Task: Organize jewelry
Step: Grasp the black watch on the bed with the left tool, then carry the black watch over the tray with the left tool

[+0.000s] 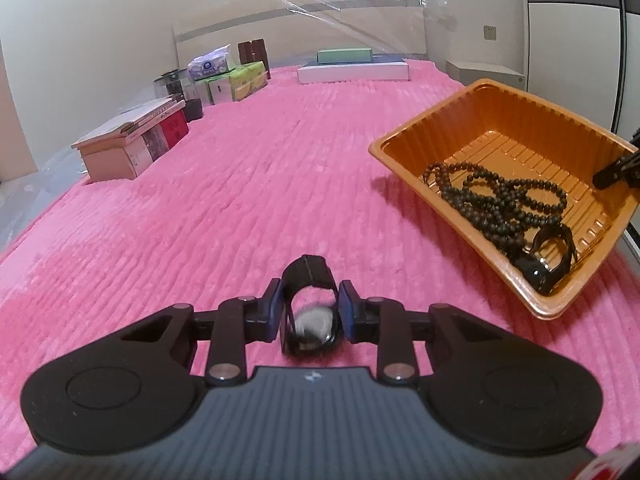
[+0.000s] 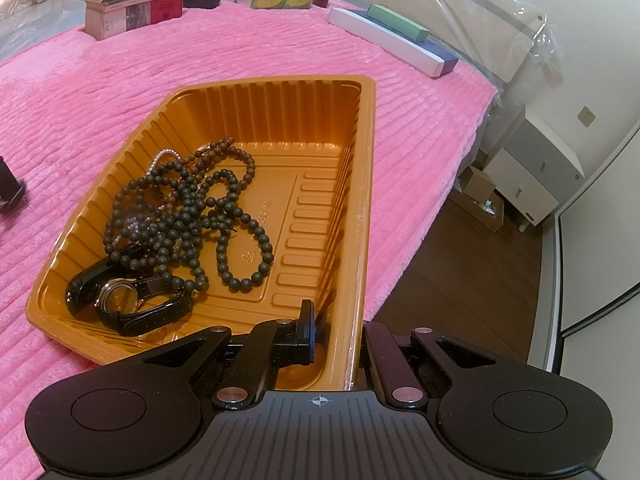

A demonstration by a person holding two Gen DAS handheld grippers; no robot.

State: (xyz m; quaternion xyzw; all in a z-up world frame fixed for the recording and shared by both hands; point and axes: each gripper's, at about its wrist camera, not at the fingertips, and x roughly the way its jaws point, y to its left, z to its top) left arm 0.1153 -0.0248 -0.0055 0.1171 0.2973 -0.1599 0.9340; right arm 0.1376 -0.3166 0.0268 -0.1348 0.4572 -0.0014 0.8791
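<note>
My left gripper [image 1: 309, 306] is shut on a black wristwatch [image 1: 310, 312], held just above the pink blanket. An orange plastic tray [image 1: 404, 160] sits to its right, tilted. It holds dark bead necklaces [image 1: 496, 200] and another black watch [image 1: 546, 264]. In the right wrist view my right gripper [image 2: 338, 336] is shut on the tray's near wall [image 2: 352, 280], one finger inside and one outside. The beads [image 2: 188, 216] and the watch [image 2: 132, 304] lie in the tray's left part.
The pink blanket [image 1: 200, 200] covers a bed. Boxes and books [image 1: 136, 136], tissue packs [image 1: 236, 76] and flat boxes [image 1: 352, 68] stand along the far edge. The bed's right edge drops to a wooden floor [image 2: 472, 280] with a white cabinet [image 2: 532, 168].
</note>
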